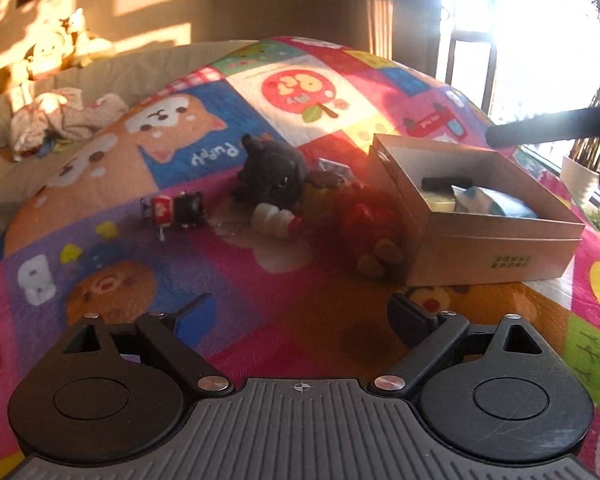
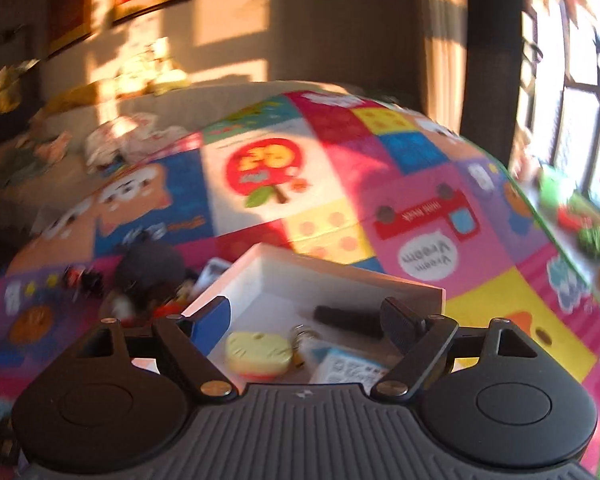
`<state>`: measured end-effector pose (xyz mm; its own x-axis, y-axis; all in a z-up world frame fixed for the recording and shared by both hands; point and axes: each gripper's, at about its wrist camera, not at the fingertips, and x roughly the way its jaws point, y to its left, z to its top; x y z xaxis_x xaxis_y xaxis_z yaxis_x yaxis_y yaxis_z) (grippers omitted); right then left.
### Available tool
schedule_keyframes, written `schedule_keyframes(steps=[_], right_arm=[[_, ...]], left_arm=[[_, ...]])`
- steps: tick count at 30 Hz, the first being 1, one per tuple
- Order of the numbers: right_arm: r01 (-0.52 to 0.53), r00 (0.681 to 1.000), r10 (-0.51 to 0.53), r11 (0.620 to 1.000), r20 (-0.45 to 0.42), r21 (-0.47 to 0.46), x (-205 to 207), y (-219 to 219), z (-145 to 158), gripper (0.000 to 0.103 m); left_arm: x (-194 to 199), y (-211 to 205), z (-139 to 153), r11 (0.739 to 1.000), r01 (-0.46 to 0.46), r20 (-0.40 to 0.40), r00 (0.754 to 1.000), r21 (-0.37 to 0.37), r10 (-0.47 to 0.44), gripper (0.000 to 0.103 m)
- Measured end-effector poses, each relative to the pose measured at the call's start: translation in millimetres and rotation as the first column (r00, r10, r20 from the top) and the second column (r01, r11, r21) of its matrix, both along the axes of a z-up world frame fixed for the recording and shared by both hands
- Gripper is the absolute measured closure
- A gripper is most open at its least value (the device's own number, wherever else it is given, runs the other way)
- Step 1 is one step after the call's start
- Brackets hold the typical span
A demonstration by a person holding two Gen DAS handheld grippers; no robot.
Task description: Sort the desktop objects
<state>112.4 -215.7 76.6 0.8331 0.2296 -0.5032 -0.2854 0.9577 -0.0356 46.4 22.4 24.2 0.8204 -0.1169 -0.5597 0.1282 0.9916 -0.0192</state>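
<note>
Both jaws stood apart and empty: your right gripper [image 2: 306, 322] over the open cardboard box [image 2: 340, 276], your left gripper [image 1: 300, 314] facing the unsorted grey plush toy [image 1: 274, 174].

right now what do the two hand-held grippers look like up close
Both look alike. The left hand-held gripper and the right hand-held gripper each have a grey ribbed base with a small crosshair mark, two round black discs, black linkage arms with silver screws, and one blue-faced and one black finger.
</note>
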Motion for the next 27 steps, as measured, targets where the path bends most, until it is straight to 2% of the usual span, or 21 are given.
schedule_keyframes(steps=[3,5,8,11,13,15,21,23,24,27], right_arm=[[-0.072,0.997,0.073,0.995,0.017,-0.063,-16.2,16.7,0.1,0.020],[-0.118,0.993,0.119,0.990,0.008,-0.074,-18.9,28.9,0.9,0.020],[-0.174,0.985,0.173,0.983,-0.024,-0.052,-13.0,50.4,1.8,0.022],[-0.220,0.973,0.219,0.975,-0.077,-0.014,7.7,77.5,2.8,0.028],[-0.229,0.966,0.226,0.973,-0.129,-0.008,29.4,100.6,1.1,0.033],[-0.218,0.961,0.212,0.976,-0.177,-0.013,53.1,123.7,-4.1,0.035],[-0.163,0.959,0.105,0.965,-0.264,-0.206,110.5,179.3,-42.9,0.042],[-0.172,0.946,0.094,0.957,-0.311,-0.233,116.7,187.2,-53.2,0.058],[-0.179,0.948,0.102,0.954,-0.301,-0.239,113.4,189.4,-53.1,0.064],[-0.249,0.930,0.174,0.946,-0.324,-0.209,98.0,189.8,-48.5,0.065]], left_arm=[[1.4,-1.0,-3.8,0.996,-0.076,0.046,0.996,0.046,0.074,0.007],[0.8,5.3,-6.0,0.988,-0.143,0.055,0.989,0.059,0.139,0.007],[-2.8,24.6,-6.8,0.971,-0.238,0.048,0.970,0.025,0.237,0.007],[-7.9,40.9,-11.2,0.949,-0.313,0.053,0.948,-0.038,0.315,0.006],[-7.3,47.9,-13.6,0.946,-0.315,0.032,0.948,-0.071,0.318,0.006],[-10.3,50.0,-13.1,0.946,-0.312,0.050,0.947,-0.087,0.317,0.006],[-16.5,48.1,-11.2,0.953,-0.285,0.091,0.951,-0.105,0.295,0.004],[-16.9,50.0,-11.5,0.952,-0.280,0.088,0.953,-0.120,0.291,0.004],[-16.7,51.3,-11.6,0.951,-0.281,0.085,0.952,-0.128,0.293,0.004],[-16.3,52.5,-11.9,0.950,-0.280,0.080,0.953,-0.140,0.293,0.004]])
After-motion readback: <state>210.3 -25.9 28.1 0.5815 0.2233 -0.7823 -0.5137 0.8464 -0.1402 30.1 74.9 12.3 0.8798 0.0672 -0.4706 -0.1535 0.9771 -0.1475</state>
